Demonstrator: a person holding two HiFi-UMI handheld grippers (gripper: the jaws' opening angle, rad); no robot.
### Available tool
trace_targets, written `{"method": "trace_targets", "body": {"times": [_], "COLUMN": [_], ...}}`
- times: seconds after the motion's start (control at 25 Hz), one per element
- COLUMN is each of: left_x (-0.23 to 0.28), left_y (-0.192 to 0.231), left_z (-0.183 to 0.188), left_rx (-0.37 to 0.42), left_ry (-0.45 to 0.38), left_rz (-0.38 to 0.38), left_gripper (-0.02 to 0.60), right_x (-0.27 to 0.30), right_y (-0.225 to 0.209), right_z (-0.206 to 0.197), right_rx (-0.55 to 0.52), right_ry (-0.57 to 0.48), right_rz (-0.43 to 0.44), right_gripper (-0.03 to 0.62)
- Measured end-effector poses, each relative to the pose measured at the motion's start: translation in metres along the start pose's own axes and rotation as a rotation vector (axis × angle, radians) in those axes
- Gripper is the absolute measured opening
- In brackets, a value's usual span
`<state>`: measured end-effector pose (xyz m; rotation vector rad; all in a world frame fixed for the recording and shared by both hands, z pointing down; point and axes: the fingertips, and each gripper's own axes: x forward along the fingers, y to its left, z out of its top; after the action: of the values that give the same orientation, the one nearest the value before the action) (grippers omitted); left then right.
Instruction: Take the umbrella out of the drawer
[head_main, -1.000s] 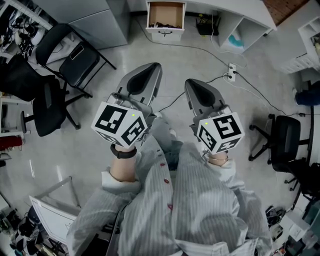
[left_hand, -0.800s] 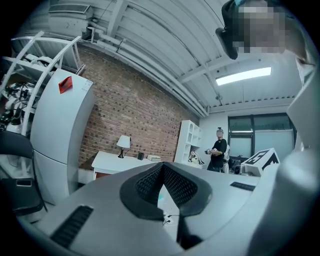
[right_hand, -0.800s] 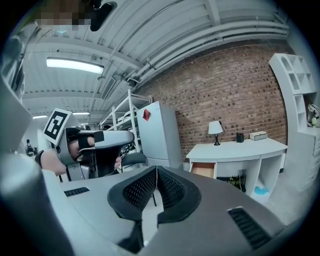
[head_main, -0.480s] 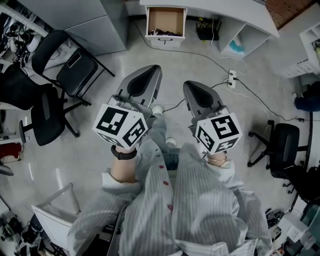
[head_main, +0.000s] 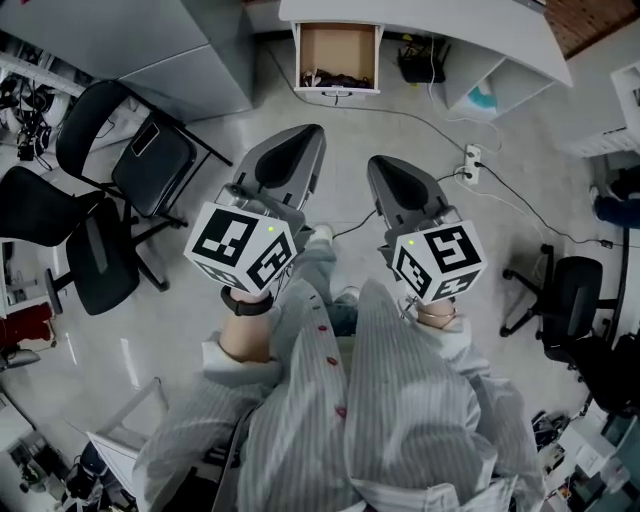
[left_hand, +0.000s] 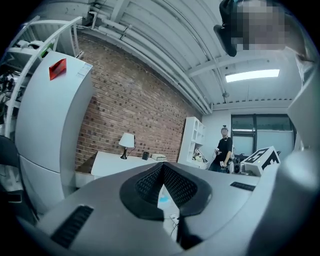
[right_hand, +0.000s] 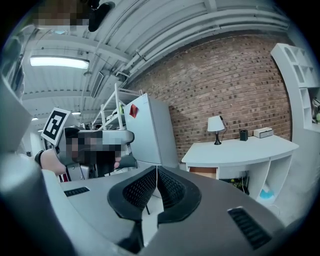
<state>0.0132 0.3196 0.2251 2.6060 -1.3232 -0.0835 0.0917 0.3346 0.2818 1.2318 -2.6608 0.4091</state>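
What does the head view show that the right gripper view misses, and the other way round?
Only the head view: the floor from above, black chairs, a power strip, something dark lying in the open drawer, and the person's striped sleeves.

Only the right gripper view: the brick wall, a table lamp, a ceiling light, and the right gripper with its pads pressed together, empty.

Both: the white desk, its open drawer, and the marker cube on the left gripper.
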Motion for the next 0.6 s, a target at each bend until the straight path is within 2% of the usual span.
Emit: {"method": "trace_targets", "body": {"times": [0.32,0.6], "left_x": [0.034,0.048], "left_y": [0.054,0.080], "left_z": [0.011,0.005], "left_rx": [-0.001,-0.023], "left_ry": [0.008,0.022], "left_rz": [-0.044,-0.074], "left_gripper": [0.009,0.009], "right_x": [0.058,0.082], "right_y": [-0.020,-0.029], "right_z": [0.014,0.011], "right_rx": [0.018,0.030], "right_ry": [0.004,0.026], "right_rz": [-0.047,-0.089], "right_gripper": [0.035,0.037]}}
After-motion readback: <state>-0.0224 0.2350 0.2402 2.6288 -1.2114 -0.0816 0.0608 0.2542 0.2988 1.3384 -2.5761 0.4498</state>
